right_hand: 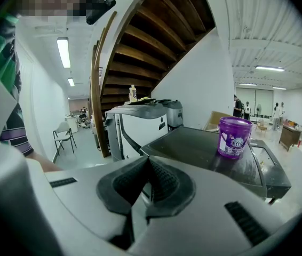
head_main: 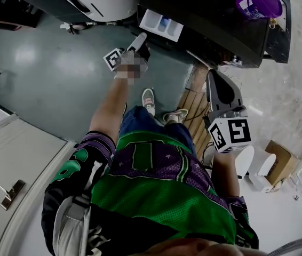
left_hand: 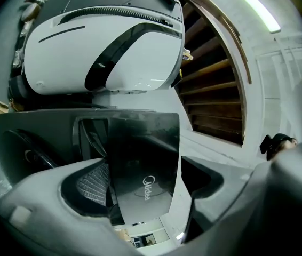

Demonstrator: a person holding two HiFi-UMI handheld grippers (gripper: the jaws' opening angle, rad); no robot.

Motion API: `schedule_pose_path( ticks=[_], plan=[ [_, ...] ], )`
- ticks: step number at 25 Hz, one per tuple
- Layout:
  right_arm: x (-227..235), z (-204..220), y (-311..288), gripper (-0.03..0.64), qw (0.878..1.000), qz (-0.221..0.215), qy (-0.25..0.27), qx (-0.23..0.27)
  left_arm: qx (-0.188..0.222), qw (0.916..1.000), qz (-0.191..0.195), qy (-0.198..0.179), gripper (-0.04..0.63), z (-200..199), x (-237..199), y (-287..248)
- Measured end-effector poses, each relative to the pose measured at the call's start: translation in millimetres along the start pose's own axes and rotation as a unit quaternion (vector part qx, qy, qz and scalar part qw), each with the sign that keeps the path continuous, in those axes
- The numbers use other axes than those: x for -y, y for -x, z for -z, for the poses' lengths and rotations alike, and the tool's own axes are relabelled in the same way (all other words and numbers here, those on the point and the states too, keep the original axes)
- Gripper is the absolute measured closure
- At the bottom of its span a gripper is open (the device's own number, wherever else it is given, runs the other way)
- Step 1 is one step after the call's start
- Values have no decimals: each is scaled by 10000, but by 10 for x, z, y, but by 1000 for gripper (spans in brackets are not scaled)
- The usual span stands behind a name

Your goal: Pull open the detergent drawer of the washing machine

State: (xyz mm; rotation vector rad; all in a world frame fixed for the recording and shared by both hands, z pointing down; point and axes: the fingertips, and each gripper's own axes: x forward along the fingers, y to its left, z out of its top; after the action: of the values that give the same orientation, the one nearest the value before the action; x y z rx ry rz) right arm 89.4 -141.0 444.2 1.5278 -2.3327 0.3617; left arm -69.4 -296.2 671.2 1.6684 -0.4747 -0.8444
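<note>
The dark washing machine [head_main: 220,25] stands at the top of the head view. Its detergent drawer [head_main: 161,24] sticks out toward me, showing a white tray with a blue compartment. My left gripper [head_main: 140,39] reaches up to the drawer's front. In the left gripper view that dark front panel [left_hand: 140,143], printed Midea, stands between the wide-apart jaws of the left gripper [left_hand: 148,188], and a gap shows beside the right pad [left_hand: 204,180]. My right gripper [head_main: 223,97] hangs back near my body, shut with nothing in it, its pads [right_hand: 161,183] pressed together.
A purple tub [head_main: 257,0] sits on top of the washing machine. A white and grey machine [left_hand: 103,41] stands beside it. Wooden stairs [left_hand: 215,95] rise behind. A wooden pallet [head_main: 193,105] lies by my feet, a cardboard box [head_main: 279,161] at the right, a white door [head_main: 12,191] at the left.
</note>
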Motion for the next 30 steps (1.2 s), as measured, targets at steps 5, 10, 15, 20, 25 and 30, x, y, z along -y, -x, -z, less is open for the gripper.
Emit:
schedule_pose_path(
  ticks=[5, 10, 15, 20, 25, 30],
  plan=[
    [-9, -22, -46, 615, 10000, -48, 5, 8, 66, 9999, -99, -14, 204, -9, -13, -40],
    [-13, 29, -96, 615, 10000, -69, 2, -49, 120, 9995, -279, 19, 204, -13, 16, -55],
    [-28, 58, -142, 615, 9999, -85, 5, -86, 227, 9975, -653, -133, 176, -5, -12, -84],
    [-14, 73, -140, 615, 9999, -83, -42, -76, 303, 9960, -831, -87, 178, -26, -54, -100],
    [16, 90, -127, 615, 9999, -85, -125, -50, 266, 9967, -766, 0, 179, 4, -23, -61],
    [14, 88, -104, 615, 9999, -89, -129, -36, 277, 9960, -845, 36, 179, 17, -11, 18]
  ],
)
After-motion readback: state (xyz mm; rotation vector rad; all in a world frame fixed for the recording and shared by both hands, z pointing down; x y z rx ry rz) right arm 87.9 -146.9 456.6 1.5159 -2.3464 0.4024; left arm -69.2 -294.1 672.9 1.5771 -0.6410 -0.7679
